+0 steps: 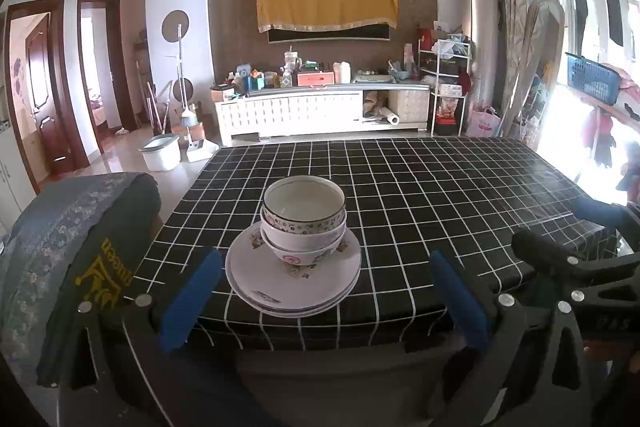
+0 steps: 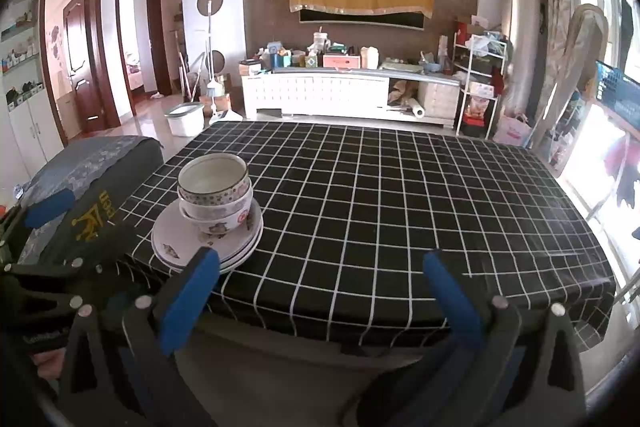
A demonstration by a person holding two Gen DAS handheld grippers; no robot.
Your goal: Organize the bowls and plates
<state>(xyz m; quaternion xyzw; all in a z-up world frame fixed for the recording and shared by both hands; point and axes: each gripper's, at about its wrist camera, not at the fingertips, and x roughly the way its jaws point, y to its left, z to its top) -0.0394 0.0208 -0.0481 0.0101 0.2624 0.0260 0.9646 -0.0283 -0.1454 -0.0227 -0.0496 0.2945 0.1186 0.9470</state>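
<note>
A stack of patterned bowls [image 1: 303,219] sits nested on a stack of white plates [image 1: 294,283] near the front edge of the table with the black checked cloth [image 1: 440,195]. My left gripper [image 1: 326,291] is open and empty, held in front of the table edge with the plates between and beyond its blue pads. In the right wrist view the bowls [image 2: 215,191] and plates [image 2: 208,239] lie at the front left. My right gripper [image 2: 322,291] is open and empty, to the right of the stack.
A chair with a grey patterned cover [image 1: 76,235] stands at the table's left corner. The right gripper's black body [image 1: 576,267] shows at the right. A white TV cabinet [image 1: 320,107] and bucket [image 1: 160,153] stand across the room.
</note>
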